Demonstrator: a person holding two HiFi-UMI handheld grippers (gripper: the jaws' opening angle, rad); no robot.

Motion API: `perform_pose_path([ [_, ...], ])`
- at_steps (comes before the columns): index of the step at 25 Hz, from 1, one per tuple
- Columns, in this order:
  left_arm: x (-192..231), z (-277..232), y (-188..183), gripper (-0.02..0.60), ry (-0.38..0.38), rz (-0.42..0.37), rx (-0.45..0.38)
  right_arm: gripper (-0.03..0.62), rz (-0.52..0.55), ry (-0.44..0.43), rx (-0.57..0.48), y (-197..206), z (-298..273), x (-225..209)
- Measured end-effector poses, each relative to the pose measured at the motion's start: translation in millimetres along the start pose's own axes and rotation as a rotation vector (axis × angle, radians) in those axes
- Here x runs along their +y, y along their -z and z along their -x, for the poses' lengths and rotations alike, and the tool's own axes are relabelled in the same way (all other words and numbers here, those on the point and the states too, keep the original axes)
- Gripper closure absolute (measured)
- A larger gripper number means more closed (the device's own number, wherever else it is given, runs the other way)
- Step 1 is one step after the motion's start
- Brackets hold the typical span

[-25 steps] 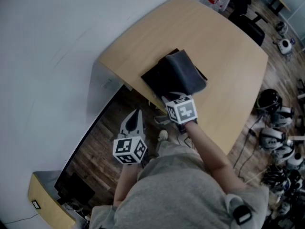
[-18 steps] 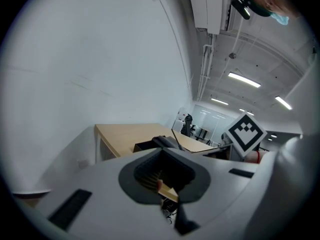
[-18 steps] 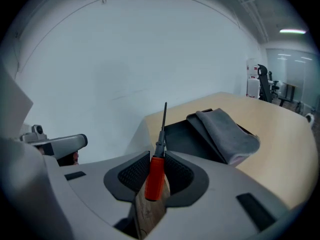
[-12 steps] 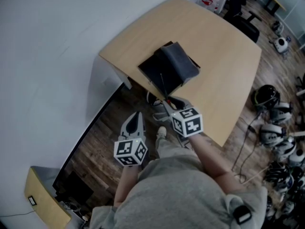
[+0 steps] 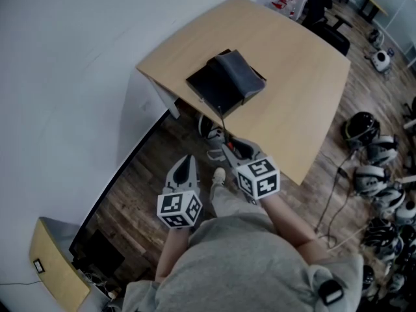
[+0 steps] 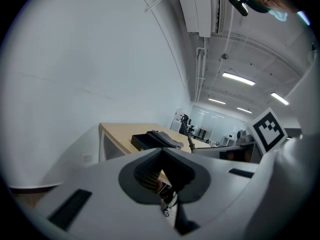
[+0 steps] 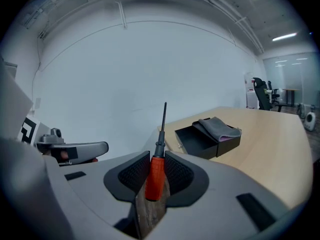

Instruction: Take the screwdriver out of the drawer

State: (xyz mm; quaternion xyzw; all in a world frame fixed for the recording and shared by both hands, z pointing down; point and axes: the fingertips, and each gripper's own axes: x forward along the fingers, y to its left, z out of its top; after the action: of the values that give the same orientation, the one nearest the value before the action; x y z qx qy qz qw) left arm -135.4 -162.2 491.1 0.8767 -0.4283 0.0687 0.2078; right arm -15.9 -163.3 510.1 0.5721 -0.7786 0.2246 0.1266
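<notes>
A screwdriver [image 7: 156, 170] with a red handle and a thin black shaft stands up between the pads of my right gripper [image 7: 156, 178], which is shut on the handle. In the head view the shaft [image 5: 221, 119] points at the open black drawer [image 5: 213, 88], which sits on the wooden table [image 5: 296, 77] with a grey cloth [image 5: 239, 70] on its box. My right gripper [image 5: 229, 147] hangs off the table's near edge, over the floor. Left of it, my left gripper [image 5: 187, 158] is shut with nothing in it, pads [image 6: 150, 173] nearly meeting.
A white wall runs along the left. Several helmets and headsets [image 5: 370, 174] lie on the wooden floor at the right. An office chair [image 5: 335, 34] stands behind the table. A low cabinet [image 5: 55, 272] is at the bottom left. The person's shoe [image 5: 220, 181] is below the grippers.
Both grippers have drawn back from the table toward the person. The right one has carried the screwdriver out of the drawer and past the table's edge.
</notes>
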Motion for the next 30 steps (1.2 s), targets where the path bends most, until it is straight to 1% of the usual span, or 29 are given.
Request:
perform_pose_path([
  [4, -11, 18, 7, 0.581, -0.001, -0.001, -0.014, 0.503, 0.020, -0.004, -0.041, 5, 23, 13],
  [8, -21, 34, 18, 0.581, -0.008, 0.005, -0.020, 0.503, 0.016, -0.011, -0.075, 12, 43, 23],
  [13, -23, 44, 26, 0.581, -0.010, 0.007, -0.016, 0.503, 0.019, -0.020, -0.101, 13, 55, 33],
  [19, -29, 46, 25, 0.581, -0.007, -0.001, -0.022, 0.503, 0.014, -0.028, -0.116, 14, 62, 35],
  [24, -30, 43, 23, 0.581, 0.004, -0.002, -0.021, 0.505, 0.044, -0.028, -0.122, 11, 62, 37],
  [30, -30, 38, 18, 0.581, 0.013, -0.003, -0.024, 0.505, 0.051, -0.025, -0.129, 4, 59, 37],
])
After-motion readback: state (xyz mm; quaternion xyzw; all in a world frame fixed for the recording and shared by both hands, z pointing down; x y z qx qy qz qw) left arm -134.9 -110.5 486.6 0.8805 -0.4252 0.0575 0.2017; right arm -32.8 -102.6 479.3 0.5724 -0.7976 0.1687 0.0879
